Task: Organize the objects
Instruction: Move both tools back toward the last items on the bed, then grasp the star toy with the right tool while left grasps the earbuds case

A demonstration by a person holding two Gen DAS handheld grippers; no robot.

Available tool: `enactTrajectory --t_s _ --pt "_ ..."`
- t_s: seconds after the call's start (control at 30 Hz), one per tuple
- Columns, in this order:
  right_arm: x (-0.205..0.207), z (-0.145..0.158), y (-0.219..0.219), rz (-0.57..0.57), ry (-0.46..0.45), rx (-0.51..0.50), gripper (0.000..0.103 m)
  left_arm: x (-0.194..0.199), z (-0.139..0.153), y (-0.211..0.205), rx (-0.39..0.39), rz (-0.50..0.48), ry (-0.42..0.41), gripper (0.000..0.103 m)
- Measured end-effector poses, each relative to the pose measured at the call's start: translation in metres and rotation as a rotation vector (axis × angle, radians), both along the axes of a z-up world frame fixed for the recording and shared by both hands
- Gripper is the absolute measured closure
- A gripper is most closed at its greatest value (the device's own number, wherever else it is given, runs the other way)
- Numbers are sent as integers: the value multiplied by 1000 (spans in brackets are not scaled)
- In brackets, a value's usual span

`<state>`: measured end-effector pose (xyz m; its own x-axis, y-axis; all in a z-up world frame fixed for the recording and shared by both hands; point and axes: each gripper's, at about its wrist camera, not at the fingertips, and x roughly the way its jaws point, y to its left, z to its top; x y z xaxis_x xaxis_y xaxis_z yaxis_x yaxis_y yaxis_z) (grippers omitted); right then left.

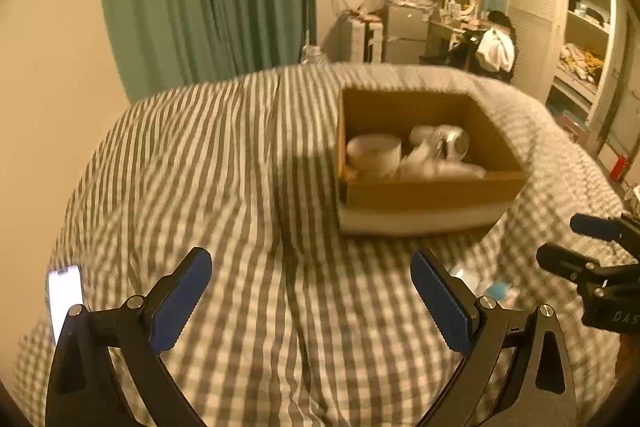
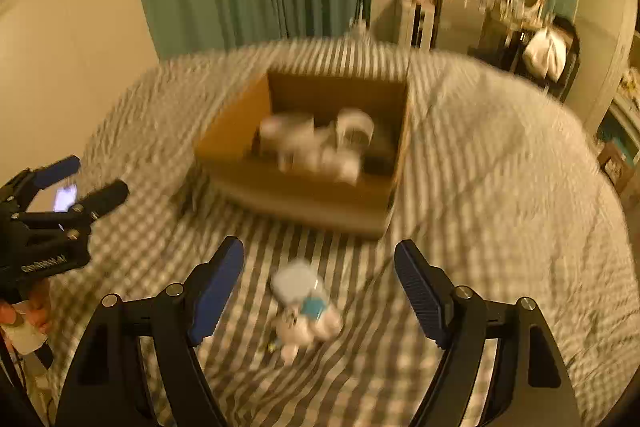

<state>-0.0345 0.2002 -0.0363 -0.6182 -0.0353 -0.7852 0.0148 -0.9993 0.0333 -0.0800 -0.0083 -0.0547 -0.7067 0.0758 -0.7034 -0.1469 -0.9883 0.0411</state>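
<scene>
Both grippers are released; the bottle pile (image 2: pixel 306 307) sits low-center between the right gripper (image 2: pixel 320 291) fingers, box (image 2: pixel 304 195) beyond, left gripper (image 1: pixel 312 297) farther off.

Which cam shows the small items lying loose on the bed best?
Right wrist. The small items lie in full sight on the striped bedcover, just ahead of the open right gripper, though blurred. In the left wrist view only a bit of them shows behind the left gripper's right finger.
</scene>
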Motion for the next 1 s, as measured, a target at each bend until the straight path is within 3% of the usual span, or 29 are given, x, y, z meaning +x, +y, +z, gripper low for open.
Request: enactTrajectory --t_s 0.1,0.27,0.47,0.57,0.67,0.7,0.87,1.0 --pt "-3 -37 -3 1 -77 -1 25 -2 -38 3 -29 37 -26 1" --pt "-16 -90 -12 15 -205 24 25 -9 -84 8 -15 2 -134 1" --pt "-24 -119 -31 41 -295 125 25 -7 -93 13 -36 -26 -142 1" --pt "-23 -125 -35 51 -316 162 26 -4 -93 8 -22 -16 -150 1" --pt "-19 -124 -35 50 -311 180 40 -4 -99 3 -10 -1 -173 1" --pt "-17 -122 -34 49 -299 171 39 -4 -99 2 -10 1 -176 1" --pt "0 -101 -26 45 -215 125 40 6 -93 5 -15 0 -158 1" --pt "18 -66 -9 28 -107 32 40 10 -89 18 -36 -11 -160 1"
